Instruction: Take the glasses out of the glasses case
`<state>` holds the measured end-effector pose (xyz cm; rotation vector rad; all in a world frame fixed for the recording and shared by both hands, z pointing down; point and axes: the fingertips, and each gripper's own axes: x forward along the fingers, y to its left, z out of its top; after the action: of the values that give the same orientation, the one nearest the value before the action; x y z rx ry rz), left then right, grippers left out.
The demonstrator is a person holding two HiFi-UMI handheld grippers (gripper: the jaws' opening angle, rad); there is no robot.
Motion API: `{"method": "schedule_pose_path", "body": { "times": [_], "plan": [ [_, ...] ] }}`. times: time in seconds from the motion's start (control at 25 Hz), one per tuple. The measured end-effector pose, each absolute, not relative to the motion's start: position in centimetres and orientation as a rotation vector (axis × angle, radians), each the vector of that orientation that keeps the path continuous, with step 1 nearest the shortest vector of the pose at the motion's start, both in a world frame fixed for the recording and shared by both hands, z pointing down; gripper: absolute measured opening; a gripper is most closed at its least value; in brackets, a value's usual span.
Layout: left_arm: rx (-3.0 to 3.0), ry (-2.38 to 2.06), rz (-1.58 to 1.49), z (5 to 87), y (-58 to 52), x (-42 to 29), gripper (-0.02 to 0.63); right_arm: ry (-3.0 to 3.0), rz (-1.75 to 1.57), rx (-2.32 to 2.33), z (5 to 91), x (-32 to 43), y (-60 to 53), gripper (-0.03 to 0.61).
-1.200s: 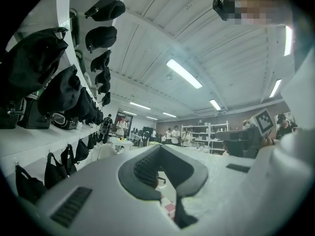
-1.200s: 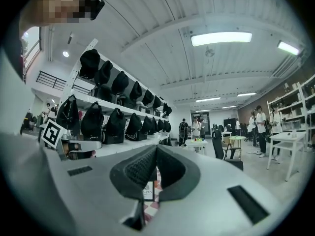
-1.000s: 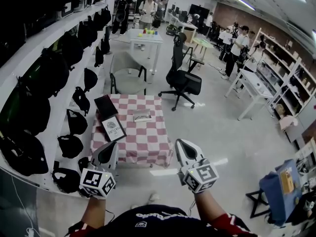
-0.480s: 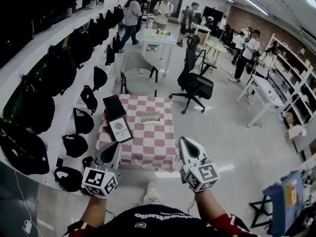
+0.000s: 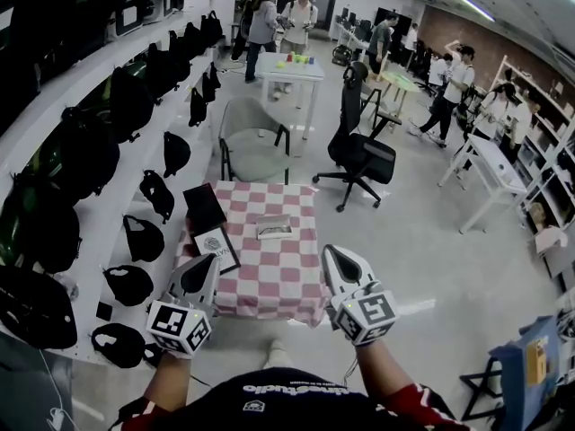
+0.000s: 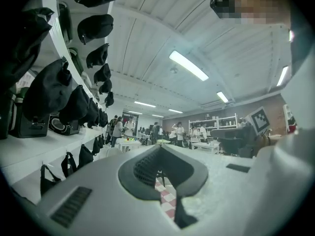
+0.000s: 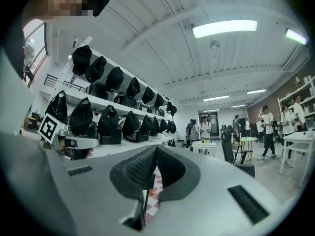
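Observation:
The glasses case, a small grey oblong, lies on the red-and-white checked table ahead of me in the head view. No glasses show, and the case is too small to tell if its lid is up. My left gripper hangs shut short of the table's near left corner. My right gripper is shut too, by the near right corner. Both hold nothing. In the left gripper view the left gripper has its jaws pressed together, with a sliver of checked cloth beyond. The right gripper looks the same in its own view.
A black box and a white printed box lie on the table's left side. Shelves of black bags run along the left. A grey chair and a black office chair stand behind the table. People stand far back.
I have come closer to the table, which now sits lower and nearer in the head view. Both grippers stay shut and level. People at the back have shifted.

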<state>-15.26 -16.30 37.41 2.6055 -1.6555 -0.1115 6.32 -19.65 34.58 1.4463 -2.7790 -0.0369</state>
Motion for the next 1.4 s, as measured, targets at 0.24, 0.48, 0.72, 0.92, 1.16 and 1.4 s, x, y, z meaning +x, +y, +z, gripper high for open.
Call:
{"method": "schedule_pose_path", "body": {
  "times": [0.24, 0.48, 0.72, 0.92, 1.16, 1.4],
  "plan": [
    [2.631, -1.629, -0.091, 37.6, -20.1, -12.7, 0.005, -2.761, -0.048, 1.43, 35.5, 7.9, -23.7, 0.003],
    [2.628, -1.608, -0.08, 38.3, -22.9, -10.9, 0.005, -2.73, -0.037, 1.381, 36.8, 8.6, -26.9, 0.003],
    [2.595, -1.633, -0.066, 39.3, -24.5, -10.8, 0.005, -2.741, -0.046, 1.312, 38.1, 8.4, -29.6, 0.005],
    [2.569, -1.678, -0.068, 39.6, -25.2, -10.7, 0.005, -2.775, -0.076, 1.197, 39.1, 8.1, -31.1, 0.044],
    [2.562, -1.701, -0.043, 39.7, -25.0, -9.8, 0.005, -2.748, -0.079, 1.126, 41.1, 8.0, -32.7, 0.058],
    [2.574, -1.718, 0.026, 40.9, -24.9, -9.0, 0.005, -2.658, -0.117, 1.045, 44.9, 7.6, -34.0, 0.055]
  ]
}}
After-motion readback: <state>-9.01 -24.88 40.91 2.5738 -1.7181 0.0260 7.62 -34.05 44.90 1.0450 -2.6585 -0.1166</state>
